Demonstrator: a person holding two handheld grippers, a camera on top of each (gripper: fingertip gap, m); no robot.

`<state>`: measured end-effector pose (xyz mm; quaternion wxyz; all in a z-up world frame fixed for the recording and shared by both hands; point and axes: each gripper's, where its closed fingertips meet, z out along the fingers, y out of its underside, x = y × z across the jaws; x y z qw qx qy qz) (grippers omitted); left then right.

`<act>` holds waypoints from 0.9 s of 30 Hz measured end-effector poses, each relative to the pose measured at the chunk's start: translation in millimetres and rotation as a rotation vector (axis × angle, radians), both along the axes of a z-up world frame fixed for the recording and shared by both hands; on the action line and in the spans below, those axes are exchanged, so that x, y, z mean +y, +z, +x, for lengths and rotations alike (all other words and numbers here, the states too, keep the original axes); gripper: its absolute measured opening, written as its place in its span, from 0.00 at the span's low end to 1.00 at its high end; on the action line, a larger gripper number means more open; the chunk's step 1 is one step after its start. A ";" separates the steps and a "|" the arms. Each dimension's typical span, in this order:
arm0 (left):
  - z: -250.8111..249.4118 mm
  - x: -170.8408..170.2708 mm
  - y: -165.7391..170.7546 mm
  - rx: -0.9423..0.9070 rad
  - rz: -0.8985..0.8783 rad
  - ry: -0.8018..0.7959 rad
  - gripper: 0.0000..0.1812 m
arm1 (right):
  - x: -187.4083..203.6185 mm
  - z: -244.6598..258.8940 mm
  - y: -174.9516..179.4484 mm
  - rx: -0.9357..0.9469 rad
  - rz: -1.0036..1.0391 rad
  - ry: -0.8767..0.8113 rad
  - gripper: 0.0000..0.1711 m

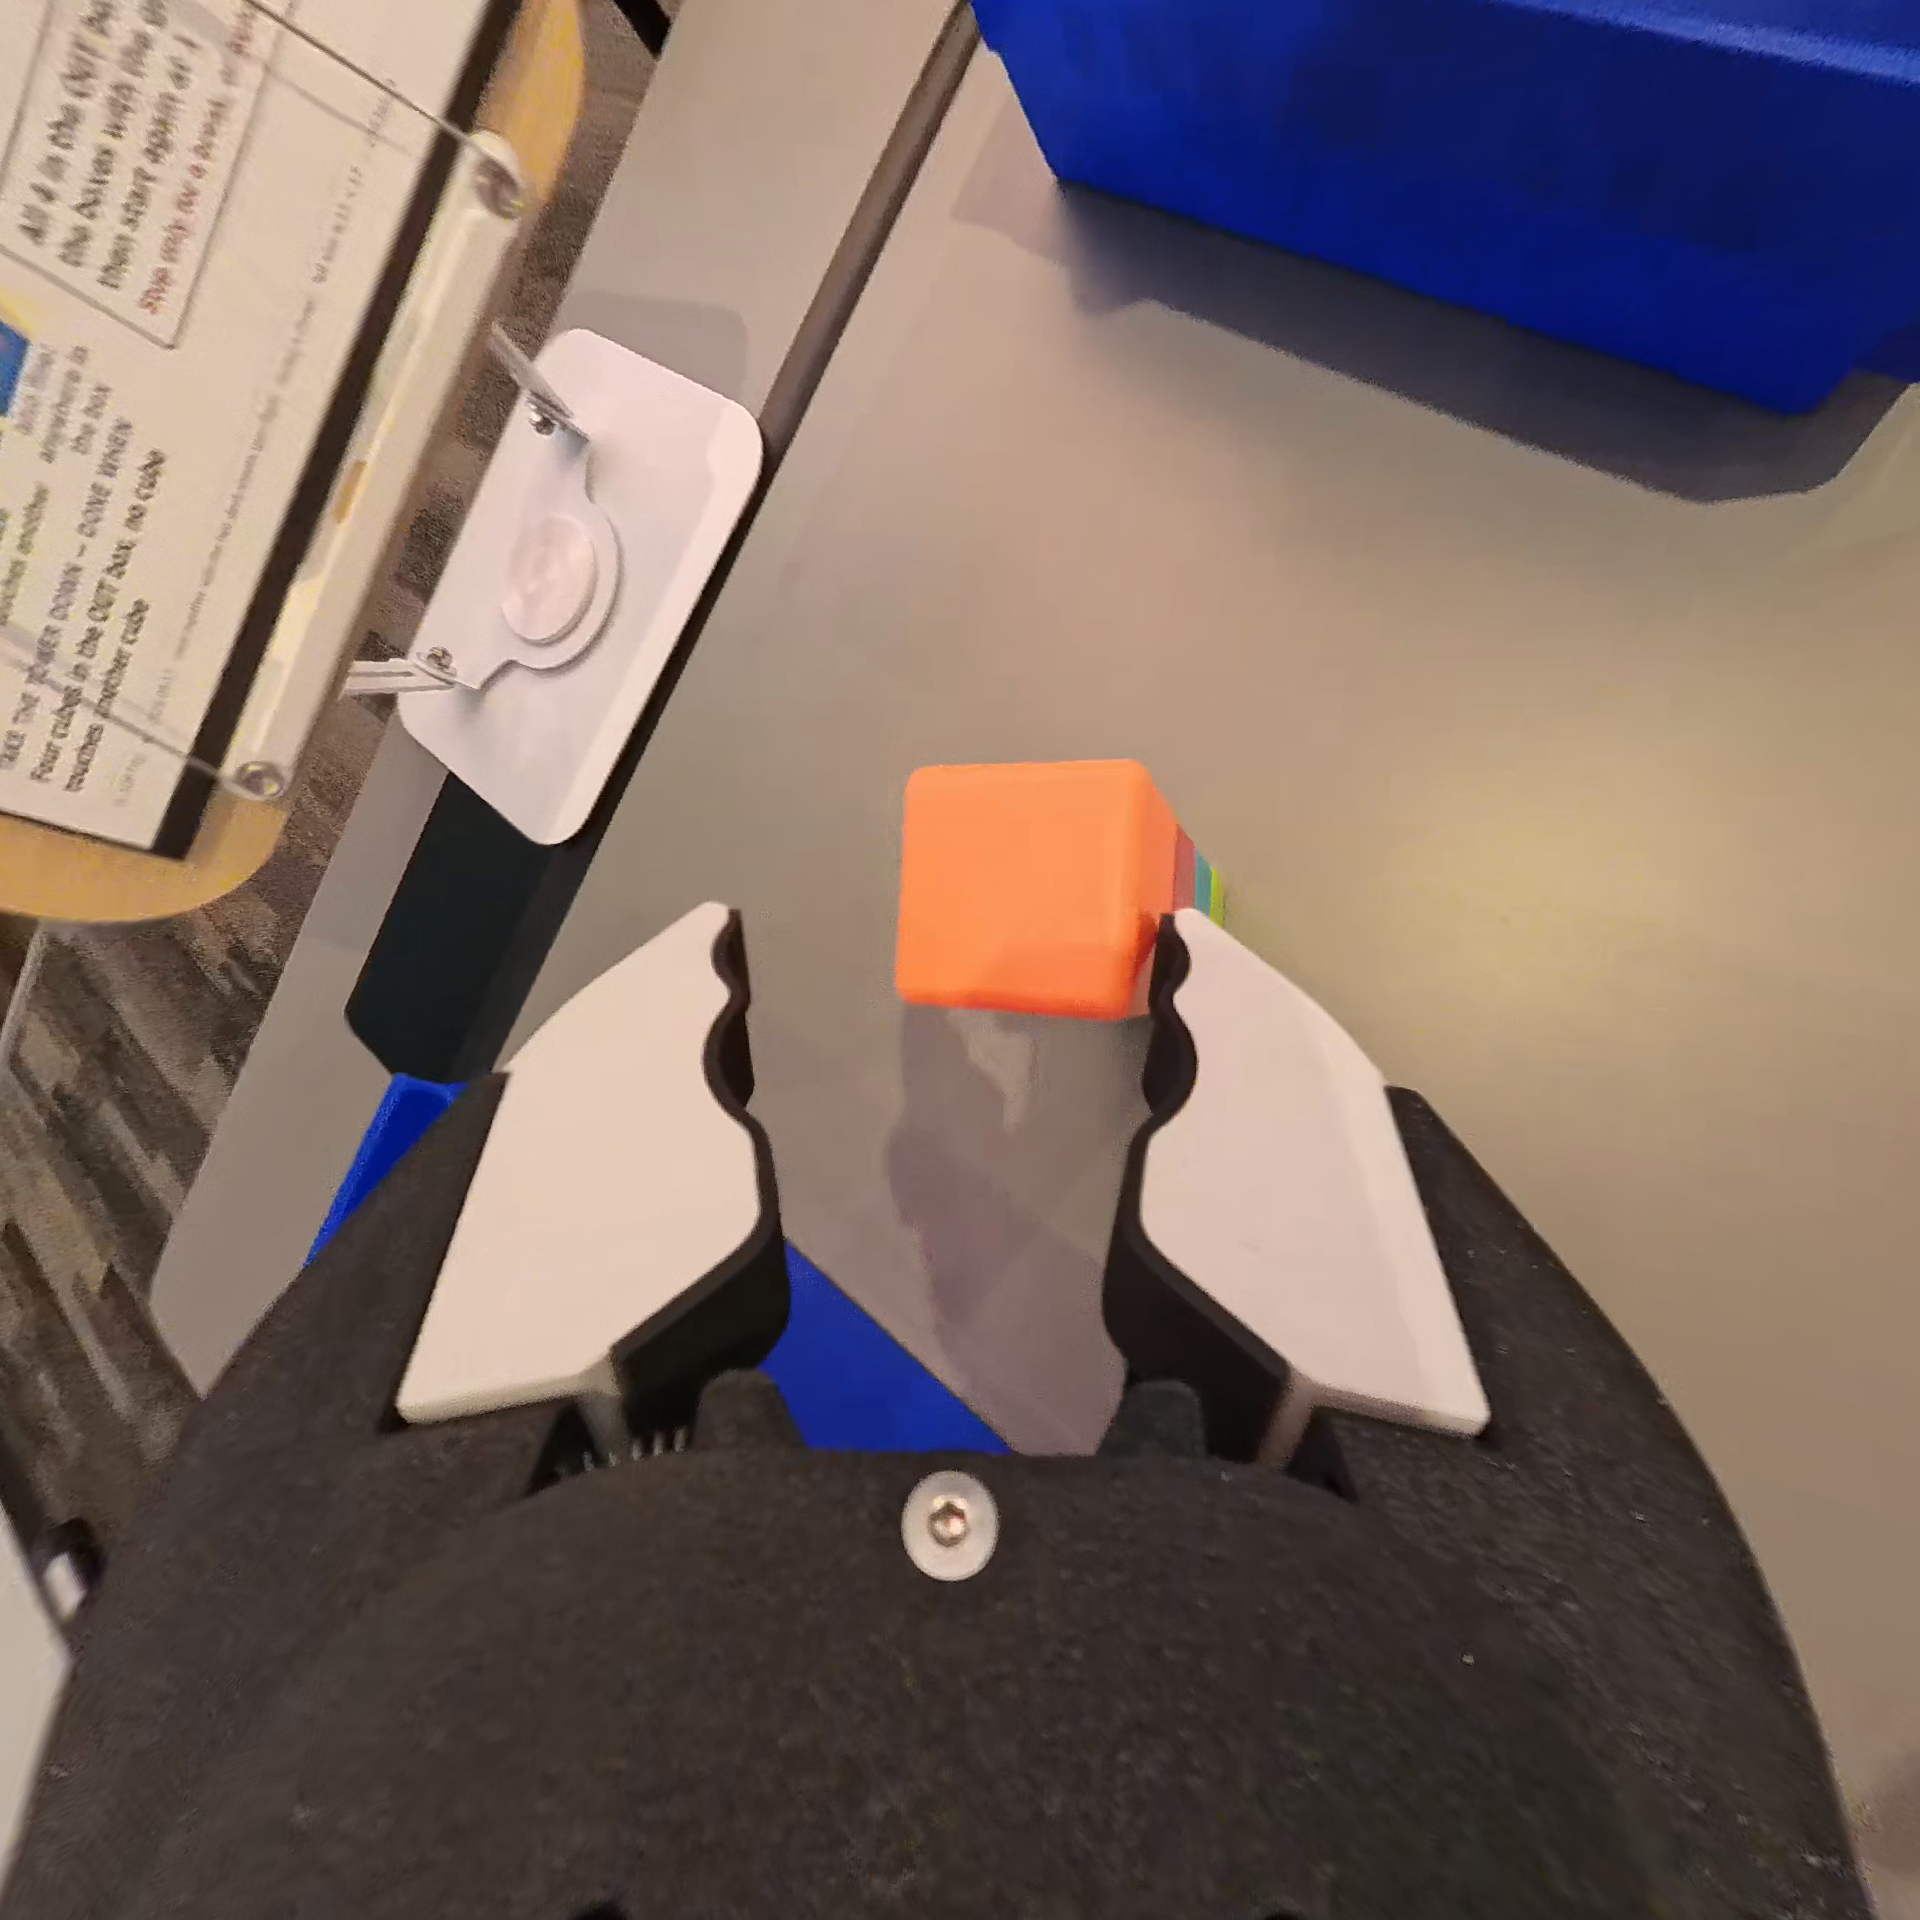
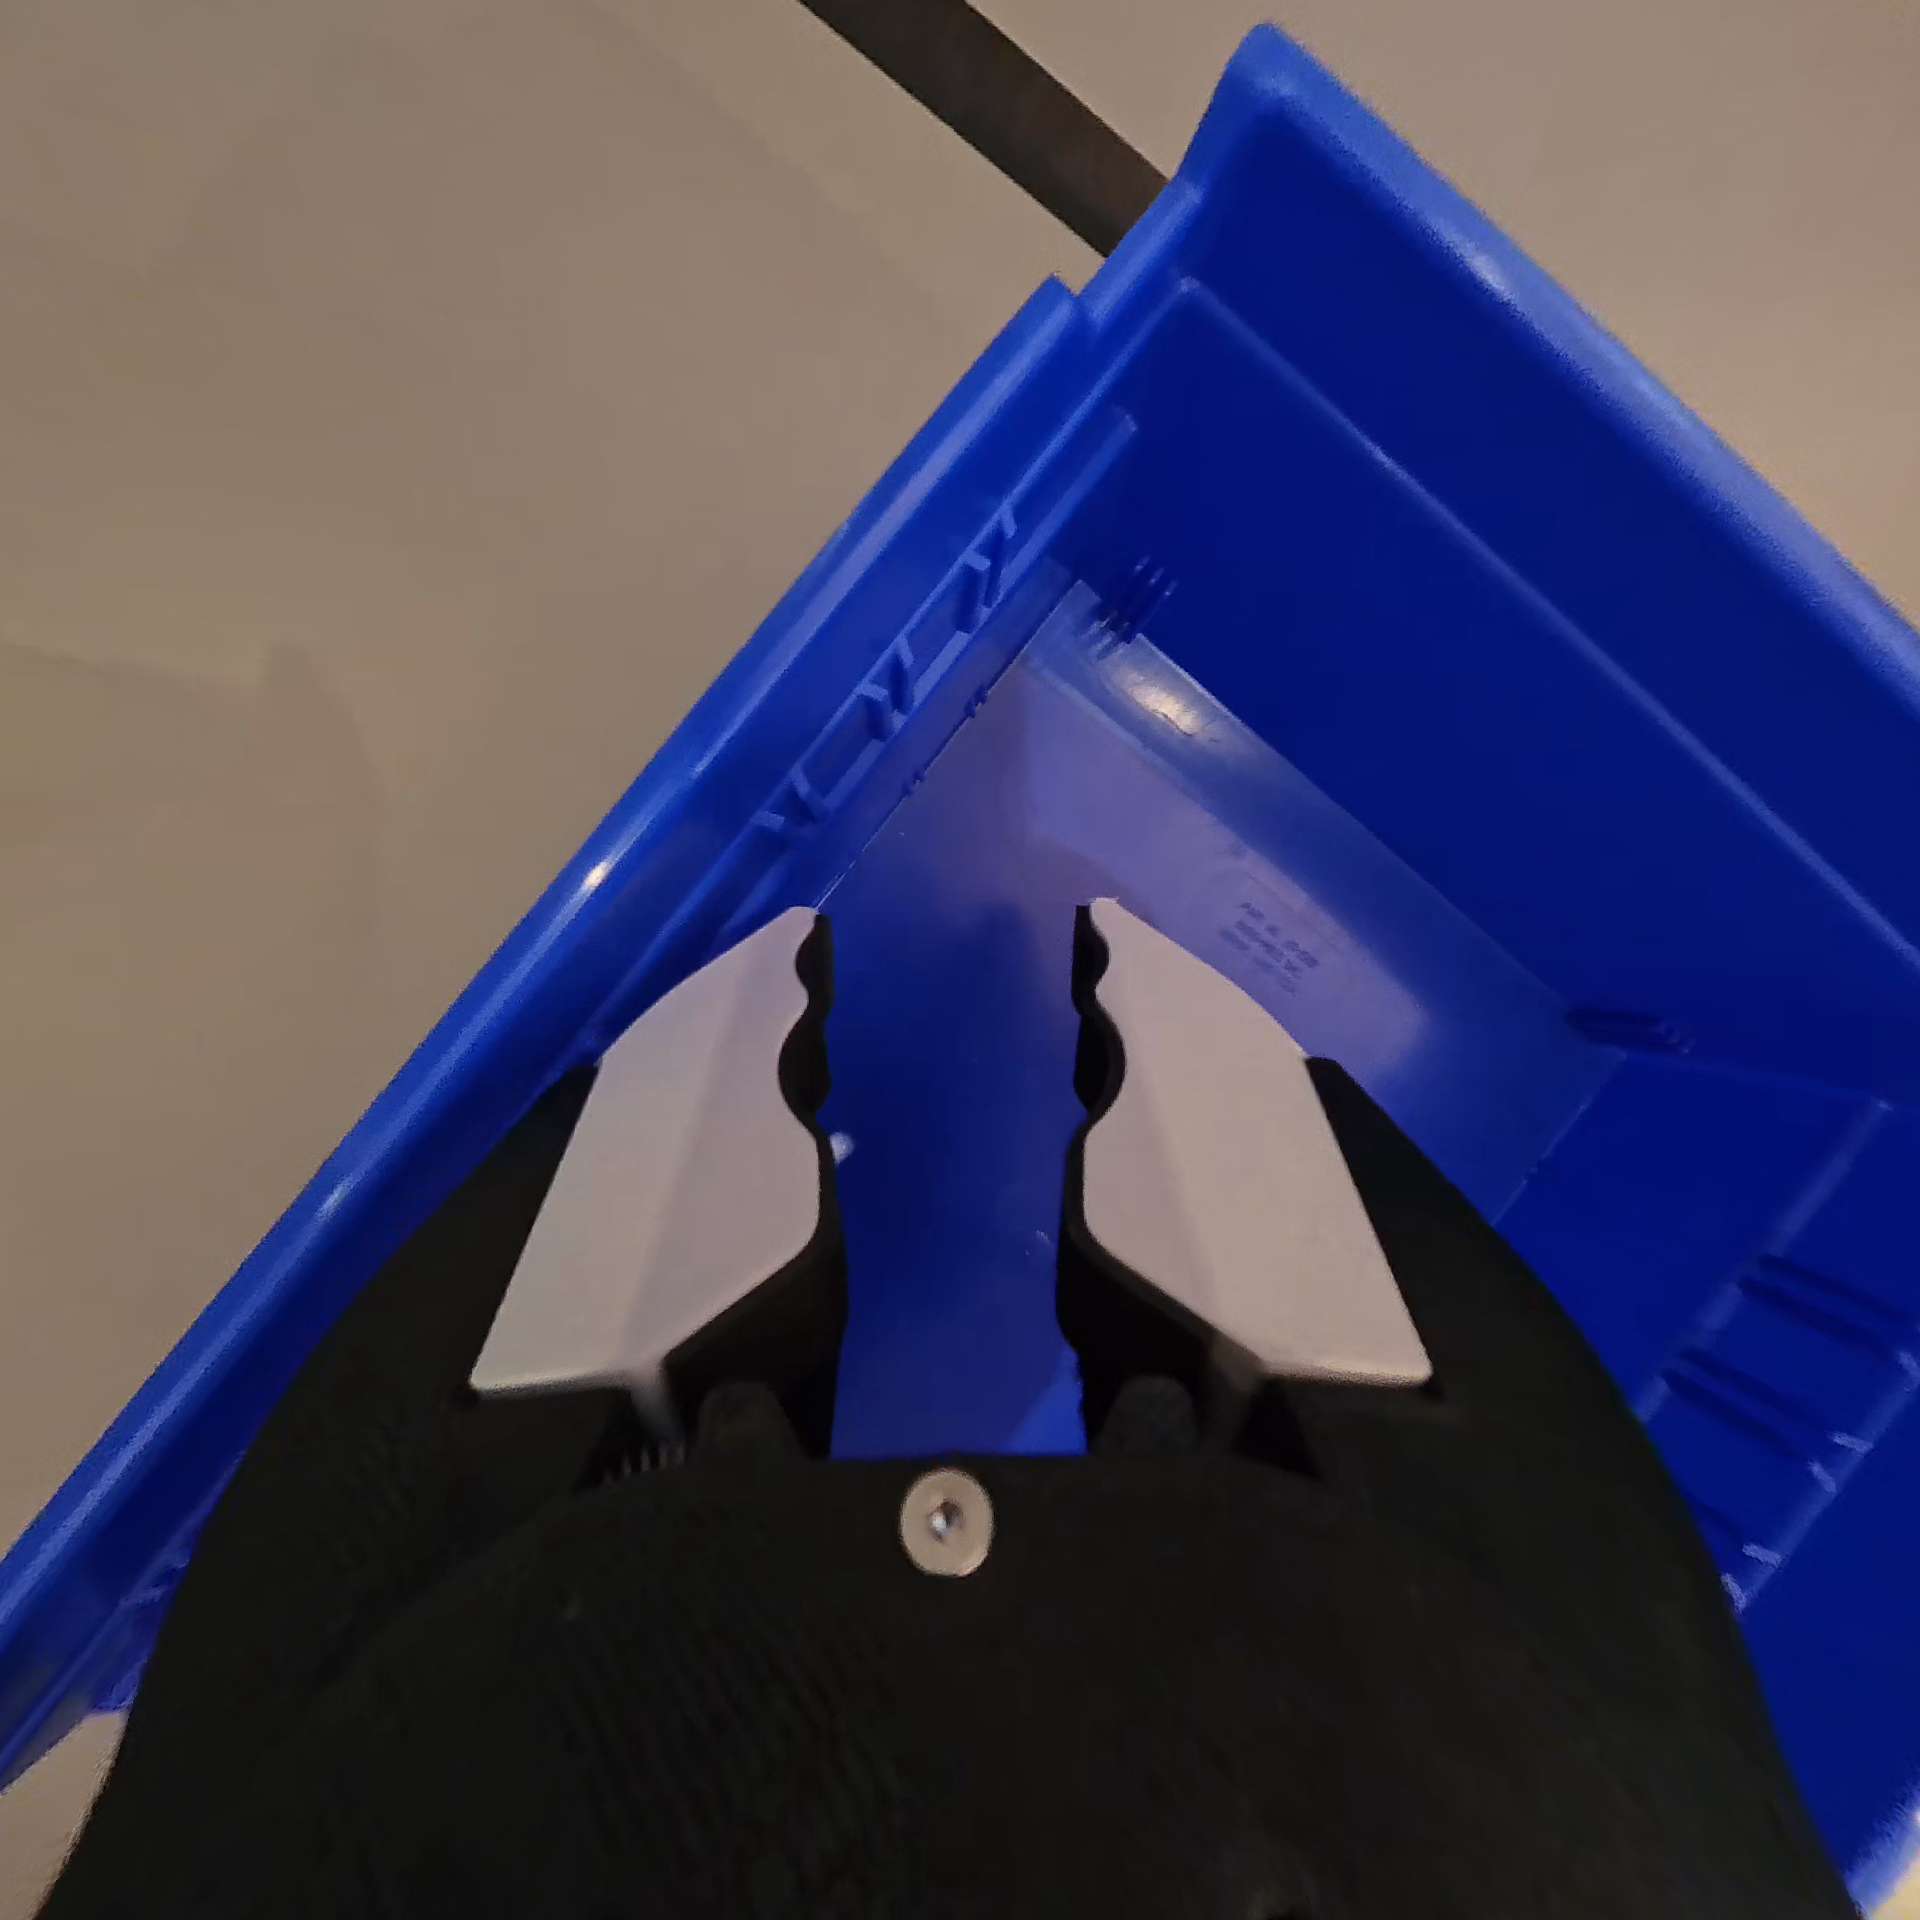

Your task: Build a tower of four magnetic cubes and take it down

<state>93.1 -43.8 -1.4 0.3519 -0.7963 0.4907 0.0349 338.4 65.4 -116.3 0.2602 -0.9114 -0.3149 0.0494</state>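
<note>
In the left wrist view an orange cube [image 1: 1023,883] tops a tower seen from above; thin pink, teal and yellow-green edges of the cubes below [image 1: 1200,883] show at its right side. My left gripper [image 1: 948,920] is open above the grey table, with its right fingertip [image 1: 1169,940] next to the orange cube's near right corner; whether it touches is unclear. In the right wrist view my right gripper [image 2: 948,914] is open and empty, held over the inside of a blue bin [image 2: 1455,623]. No cube shows in that bin.
A blue bin [image 1: 1455,156] stands at the back right of the table. Another blue piece [image 1: 883,1371] shows under my left gripper. A white mount [image 1: 592,582] on a black block and a printed sheet on a board [image 1: 135,416] sit at the table's left edge. One gripper's finger ends stand about 30 cm off the other's.
</note>
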 end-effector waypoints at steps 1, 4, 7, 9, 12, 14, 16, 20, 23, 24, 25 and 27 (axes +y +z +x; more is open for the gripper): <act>-3.6 -1.7 8.8 -0.040 0.011 0.005 0.41 | 0.2 1.5 2.9 0.002 0.009 -0.003 0.27; -6.4 -6.1 44.7 -0.244 0.093 0.006 0.42 | 0.6 5.1 16.6 0.041 0.044 -0.014 0.27; 1.7 -15.0 59.7 -0.403 0.118 -0.046 0.42 | 0.4 9.5 30.0 0.076 0.077 -0.020 0.27; 7.0 -19.3 57.6 -0.437 0.130 -0.089 0.43 | 0.1 12.5 40.0 0.100 0.102 -0.023 0.27; 5.8 -19.1 47.1 -0.475 0.186 -0.088 0.48 | -2.0 13.0 60.1 0.160 0.149 -0.018 0.27; 6.4 -21.4 29.0 -0.517 0.180 -0.085 0.52 | -4.6 10.8 74.4 0.203 0.181 -0.007 0.27; 4.0 -17.4 7.8 -0.548 0.176 -0.042 0.55 | -6.9 10.5 84.7 0.220 0.205 -0.002 0.27; 0.2 -9.3 -32.4 -0.643 0.136 0.041 0.54 | -12.5 4.9 98.5 0.244 0.232 0.025 0.27; 3.3 -2.1 -47.0 -0.700 0.124 0.046 0.52 | -17.1 -3.5 106.2 0.255 0.249 0.051 0.27; 6.2 -1.1 -49.9 -0.718 0.112 0.043 0.53 | -19.0 -6.8 107.9 0.252 0.254 0.062 0.27; 9.6 -0.9 -52.9 -0.723 0.104 0.029 0.52 | -21.2 -11.0 109.7 0.252 0.258 0.077 0.27; 10.9 4.1 -58.9 -0.697 0.130 0.037 0.52 | -26.6 -23.4 115.0 0.270 0.268 0.120 0.27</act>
